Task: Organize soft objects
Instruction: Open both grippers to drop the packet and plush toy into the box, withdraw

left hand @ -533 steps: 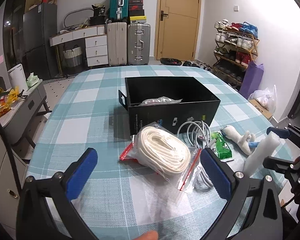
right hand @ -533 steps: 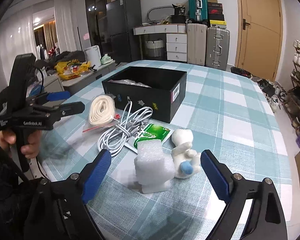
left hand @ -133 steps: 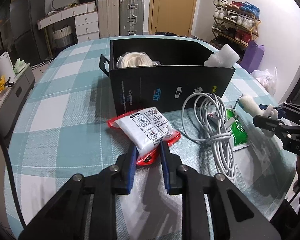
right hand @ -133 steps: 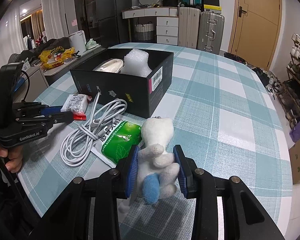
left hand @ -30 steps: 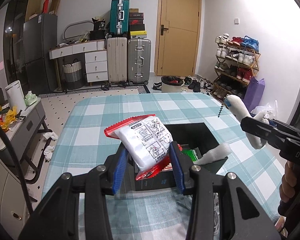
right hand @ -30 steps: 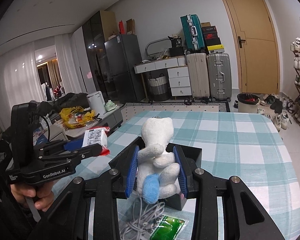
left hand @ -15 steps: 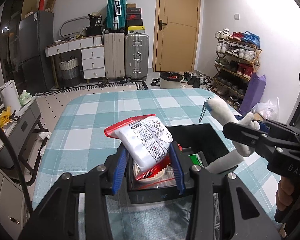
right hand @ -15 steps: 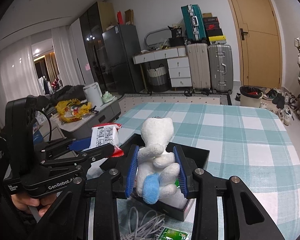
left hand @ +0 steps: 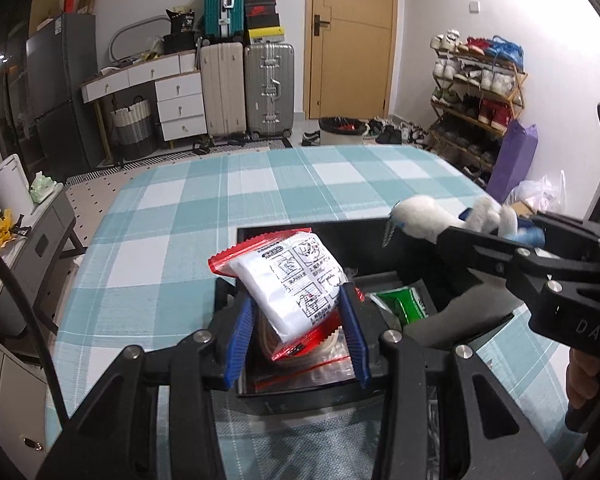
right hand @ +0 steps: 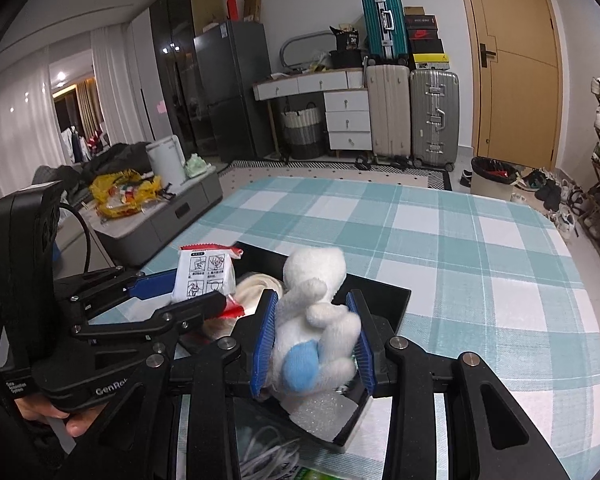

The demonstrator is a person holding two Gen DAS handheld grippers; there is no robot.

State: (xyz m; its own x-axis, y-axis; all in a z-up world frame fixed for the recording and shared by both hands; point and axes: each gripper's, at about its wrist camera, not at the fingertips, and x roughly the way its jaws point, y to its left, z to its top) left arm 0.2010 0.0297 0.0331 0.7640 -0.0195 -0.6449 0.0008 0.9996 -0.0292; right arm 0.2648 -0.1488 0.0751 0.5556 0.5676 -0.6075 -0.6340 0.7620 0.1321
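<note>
My left gripper (left hand: 298, 326) is shut on a white packet with red edges (left hand: 290, 284) and holds it over the open black box (left hand: 308, 232). My right gripper (right hand: 312, 344) is shut on a white plush toy with a blue patch (right hand: 316, 320), also above the black box (right hand: 384, 292). The plush toy (left hand: 424, 216) and right gripper show at the right of the left wrist view. In the box lie a bagged white rope coil (right hand: 256, 284), a green packet (left hand: 404, 304) and white foam (right hand: 324, 416).
The box stands on a teal checked tablecloth (left hand: 260, 184). A white cable (right hand: 268, 456) lies on the table in front of the box. Beyond the table are suitcases (left hand: 268, 88), drawers, a door and a shoe rack (left hand: 476, 96).
Both grippers have come lower and closer over the box with their loads still held. The plush toy has moved in over the box's right side.
</note>
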